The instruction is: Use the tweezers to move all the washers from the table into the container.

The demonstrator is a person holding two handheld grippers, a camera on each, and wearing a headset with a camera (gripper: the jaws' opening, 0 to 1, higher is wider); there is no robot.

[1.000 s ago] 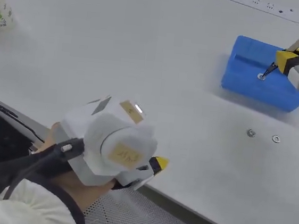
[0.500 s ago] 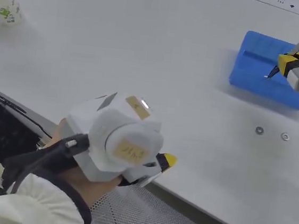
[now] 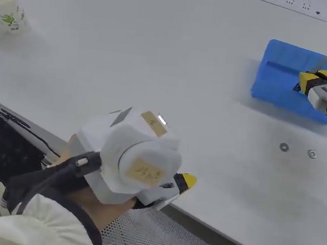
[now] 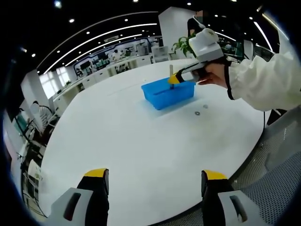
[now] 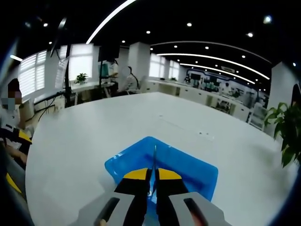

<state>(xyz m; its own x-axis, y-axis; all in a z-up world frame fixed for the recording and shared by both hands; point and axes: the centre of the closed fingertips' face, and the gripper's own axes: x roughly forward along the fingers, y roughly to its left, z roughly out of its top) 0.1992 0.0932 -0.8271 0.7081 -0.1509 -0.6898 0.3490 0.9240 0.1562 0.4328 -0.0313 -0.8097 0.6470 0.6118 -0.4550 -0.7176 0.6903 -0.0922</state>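
Head cam downward; L far, R close; all share container (image 3: 279, 82).

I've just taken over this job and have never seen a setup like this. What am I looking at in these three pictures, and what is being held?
There is no robot arm here: a person holds a two-jaw gripper in each hand. The head view comes from a headset camera looking down at the white table. Each round picture comes from a camera riding on one gripper.

The left gripper is open and holds nothing, near the table's near edge. The right gripper is shut on the tweezers, above the blue container. Two washers lie on the table beside the container. A paper cup stands far off to the left.
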